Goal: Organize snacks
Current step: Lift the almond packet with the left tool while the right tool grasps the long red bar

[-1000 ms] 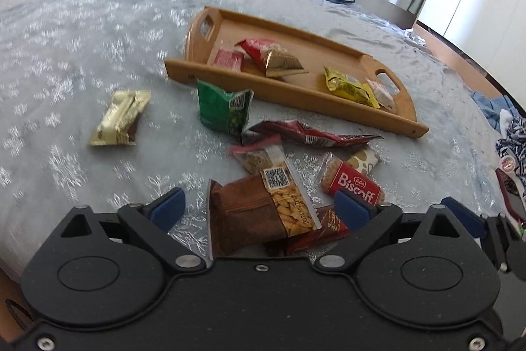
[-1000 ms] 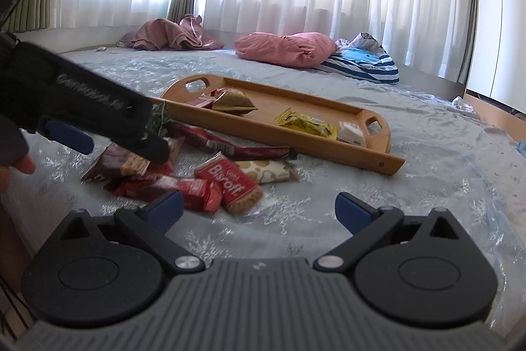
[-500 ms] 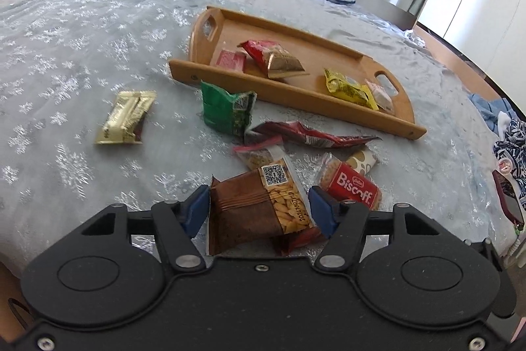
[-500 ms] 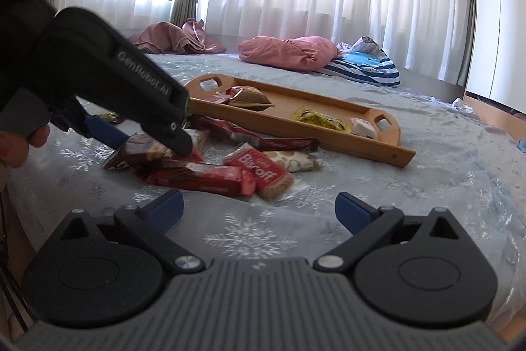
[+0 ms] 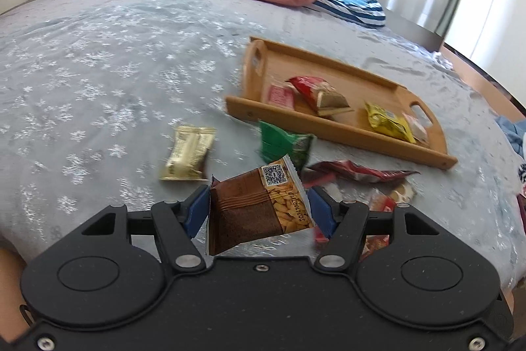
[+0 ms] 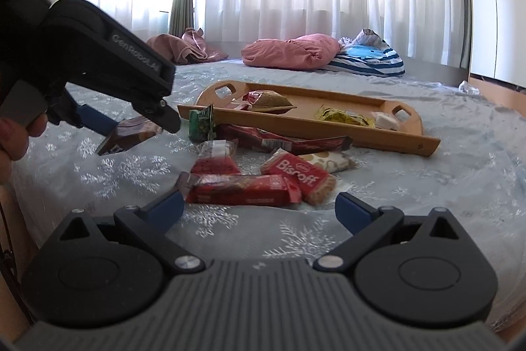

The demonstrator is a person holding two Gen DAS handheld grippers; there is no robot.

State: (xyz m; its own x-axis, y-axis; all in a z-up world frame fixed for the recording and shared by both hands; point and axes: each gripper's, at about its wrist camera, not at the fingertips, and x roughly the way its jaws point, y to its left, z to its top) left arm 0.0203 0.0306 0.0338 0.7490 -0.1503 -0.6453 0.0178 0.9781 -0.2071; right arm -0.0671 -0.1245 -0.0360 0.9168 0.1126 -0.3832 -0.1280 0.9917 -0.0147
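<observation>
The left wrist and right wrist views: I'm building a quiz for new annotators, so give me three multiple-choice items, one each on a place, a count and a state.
1. Where is the green packet?
A. in the tray
B. on the bedspread beside the tray
C. in the right gripper

2. How many snacks lie in the wooden tray?
A. one
B. four
C. seven

3. What is the left gripper doing?
A. gripping the brown peanut packet
B. open over a pillow
C. gripping the tray

Answers: 1 B, it lies just outside the near wall. 2 B, four wrappers show inside. 3 A, jaws press both packet edges, lifted.
</observation>
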